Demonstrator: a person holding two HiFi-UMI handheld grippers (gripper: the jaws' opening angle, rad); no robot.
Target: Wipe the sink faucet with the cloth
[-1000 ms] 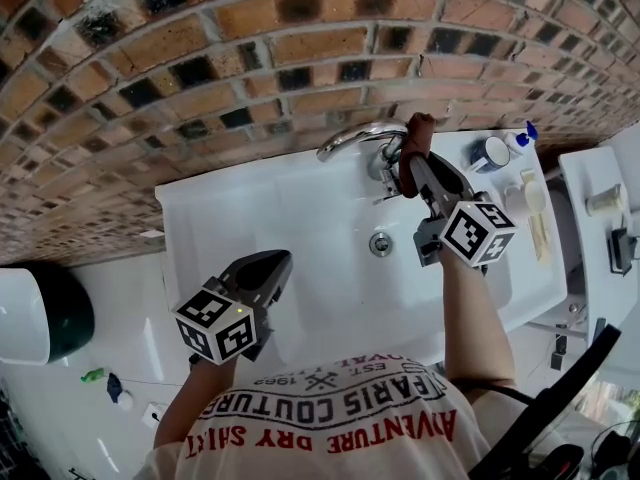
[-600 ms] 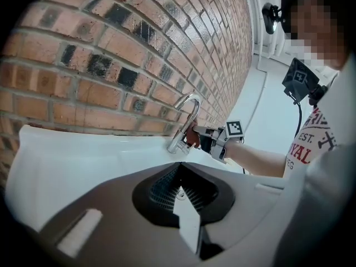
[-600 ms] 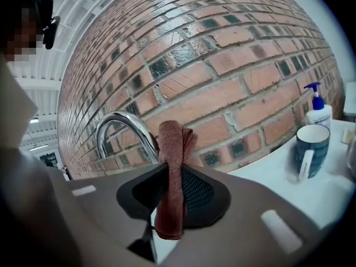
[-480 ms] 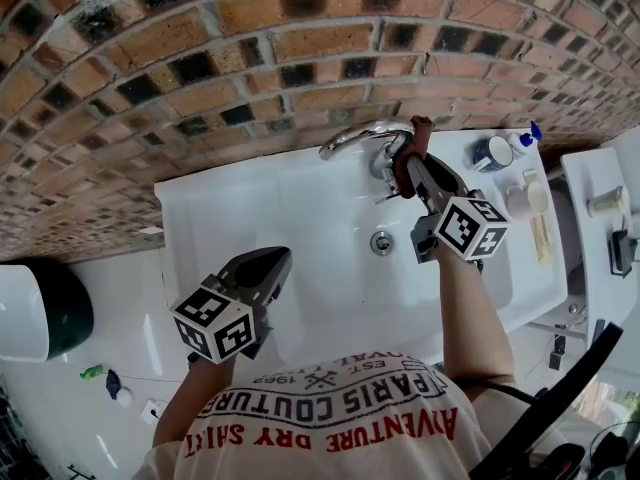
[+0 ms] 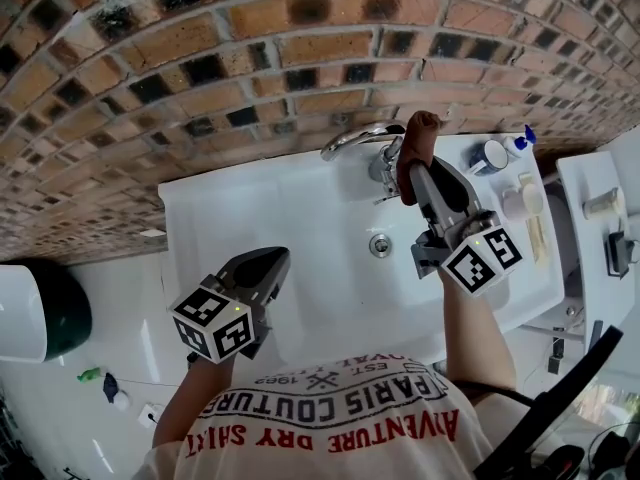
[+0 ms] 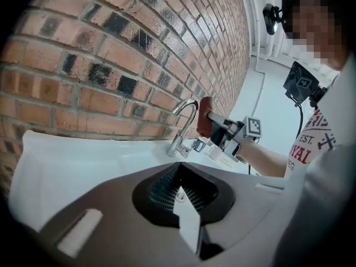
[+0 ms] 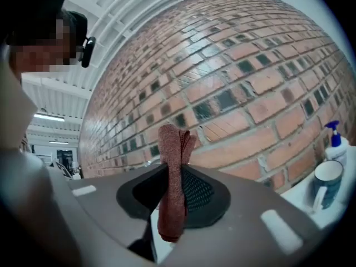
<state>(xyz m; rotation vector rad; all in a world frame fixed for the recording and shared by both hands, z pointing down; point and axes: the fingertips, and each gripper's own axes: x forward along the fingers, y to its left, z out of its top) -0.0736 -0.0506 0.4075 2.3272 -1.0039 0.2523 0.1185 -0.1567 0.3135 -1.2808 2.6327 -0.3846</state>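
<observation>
A chrome faucet [image 5: 352, 136] rises at the back of the white sink [image 5: 250, 208], under the brick wall. My right gripper [image 5: 418, 170] is shut on a folded red-brown cloth [image 5: 414, 146], which stands upright against the right side of the faucet's base. In the right gripper view the cloth [image 7: 172, 182] sticks up between the jaws of the right gripper [image 7: 175, 174]. My left gripper [image 5: 272, 261] hovers over the sink's front left, shut with nothing in it. The left gripper view looks past the left gripper [image 6: 177, 174] to the faucet [image 6: 186, 125] and the cloth [image 6: 204, 122].
A mug [image 5: 490, 153], a blue-capped bottle [image 5: 521, 139] and a small cup [image 5: 515, 201] stand on the sink's right rim. The drain [image 5: 378, 245] lies in the basin. A dark green bin [image 5: 45, 313] sits at the far left. A white shelf [image 5: 600, 208] stands to the right.
My right gripper pressed the cloth down by the faucet's base, then drew back and tilted so the cloth rose again. The left gripper has not moved.
</observation>
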